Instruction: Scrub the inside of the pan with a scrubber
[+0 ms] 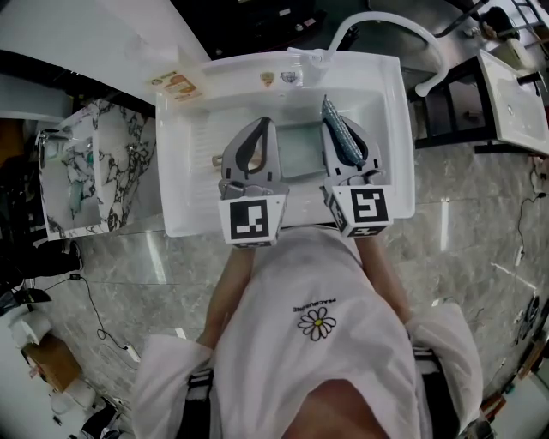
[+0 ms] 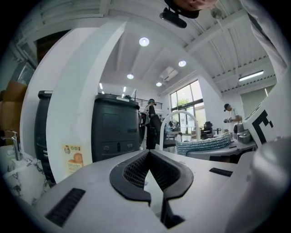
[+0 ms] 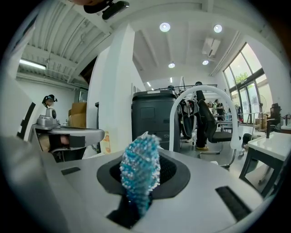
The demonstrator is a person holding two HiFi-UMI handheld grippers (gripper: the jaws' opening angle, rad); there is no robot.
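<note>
Pre-scrub: my right gripper (image 3: 146, 157) is clamped on the blue scrubber (image 3: 140, 173), my left gripper (image 2: 149, 154) pinched together on nothing, both over the white sink (image 1: 184, 171), where the grey rectangle between them looks like the pan (image 1: 300, 153), so next I'd lower the scrubber into it.

Before us, the left gripper (image 1: 264, 129) hangs over the near-left part of the sink (image 1: 180, 171). The right gripper (image 1: 343, 137) is just beside it over the near-right part, and both point toward the far edge. The scrubber (image 1: 333, 116) sits between the right gripper's jaws and reaches on toward that far edge, where the tap (image 1: 386, 21) rises at the middle and arches out past the far-right corner. Beyond the far-left corner we find a sticker (image 1: 176, 84), and left of the sink stands a second basin (image 1: 111, 171).
</note>
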